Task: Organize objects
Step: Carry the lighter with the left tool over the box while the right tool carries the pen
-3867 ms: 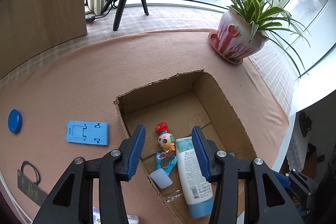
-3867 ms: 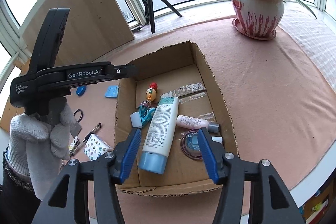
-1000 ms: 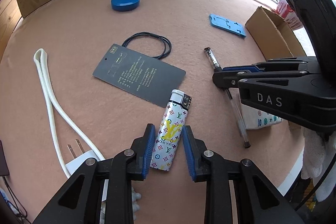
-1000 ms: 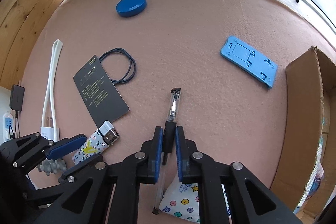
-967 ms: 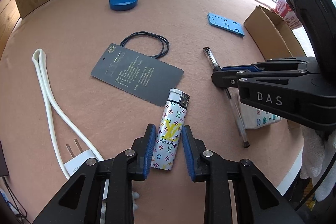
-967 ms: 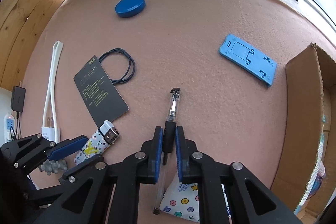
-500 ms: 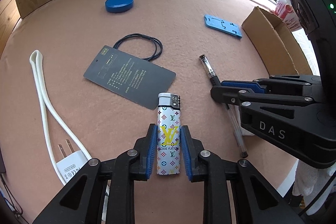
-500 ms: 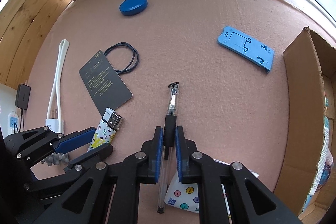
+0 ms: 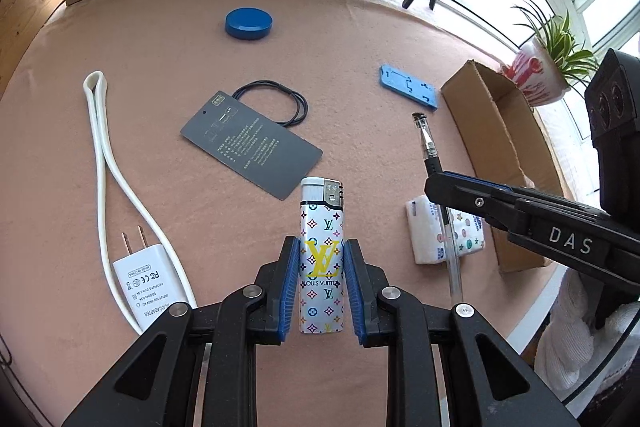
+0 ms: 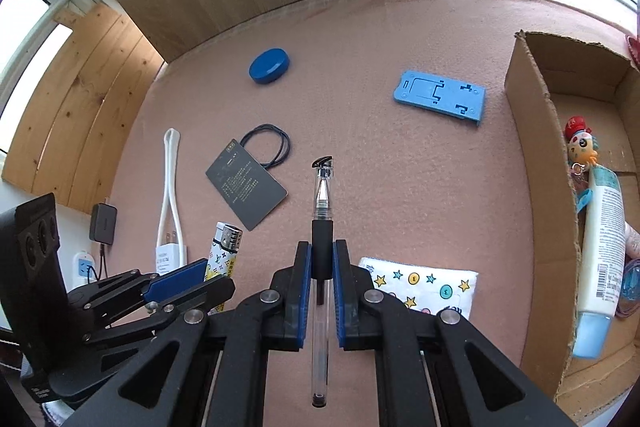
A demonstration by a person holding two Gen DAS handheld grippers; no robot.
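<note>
My left gripper (image 9: 321, 259) is shut on a white patterned lighter (image 9: 321, 227), held above the pink cloth with its metal head pointing away. My right gripper (image 10: 321, 259) is shut on a clear pen (image 10: 321, 211) by its black grip, tip forward, also off the cloth. From the left wrist view the right gripper (image 9: 436, 183) and pen (image 9: 426, 143) show at the right. The cardboard box (image 10: 536, 155) stands at the right, holding a lotion tube (image 10: 600, 247) and a small doll (image 10: 580, 143).
On the cloth lie a blue round lid (image 10: 269, 66), a blue phone stand (image 10: 440, 97), a dark card (image 10: 246, 183) with a black hair tie (image 10: 270, 145), a white charger with cable (image 9: 148, 279) and a tissue pack (image 10: 424, 285). A potted plant (image 9: 540, 67) stands beyond the box.
Both grippers have lifted their objects off the cloth and risen: the lighter now points straight ahead in the left one, the pen hangs in the right one. The box has come into view.
</note>
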